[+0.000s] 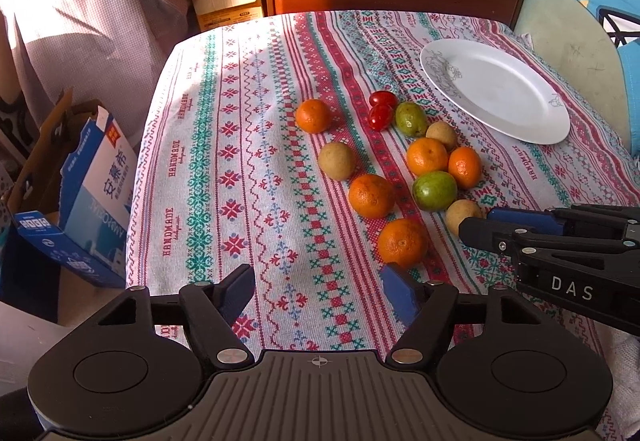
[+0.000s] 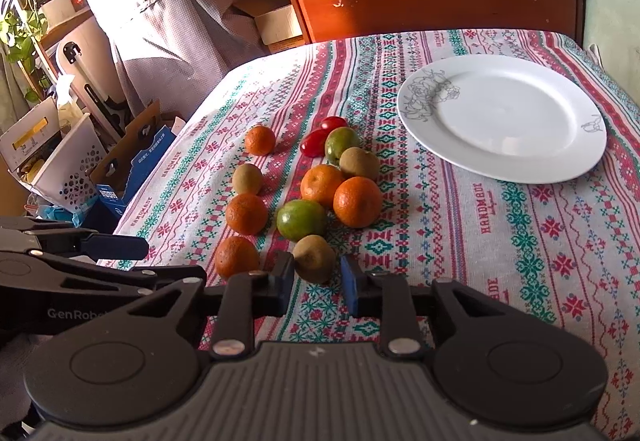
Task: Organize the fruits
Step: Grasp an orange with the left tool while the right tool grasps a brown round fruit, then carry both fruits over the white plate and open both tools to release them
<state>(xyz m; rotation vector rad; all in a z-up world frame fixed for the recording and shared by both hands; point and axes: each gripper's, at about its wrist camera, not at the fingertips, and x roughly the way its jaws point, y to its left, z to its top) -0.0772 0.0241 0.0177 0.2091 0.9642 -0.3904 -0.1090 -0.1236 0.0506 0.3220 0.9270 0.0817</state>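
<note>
On the patterned cloth (image 1: 248,161), far right: a white plate (image 1: 500,97) with a grey flower drawing on the rim, showing only its own white face. Beside it, all on the cloth and outside the rim – five oranges (image 1: 427,156), two green fruits (image 1: 435,190), two cherry tomatoes (image 1: 380,117) and three brown fruits.

Right gripper (image 2: 316,267) clamped on the nearest brown fruit (image 2: 314,255), with a blue pad against each side; fruit resting on the cloth at the near edge of the group.

Left gripper (image 1: 316,277) with jaws apart, only cloth between them; nearest orange (image 1: 402,243) just beyond the right-hand pad.

On the floor, left of the table – an open blue-and-white carton (image 1: 96,177); cannot tell the contents.
</note>
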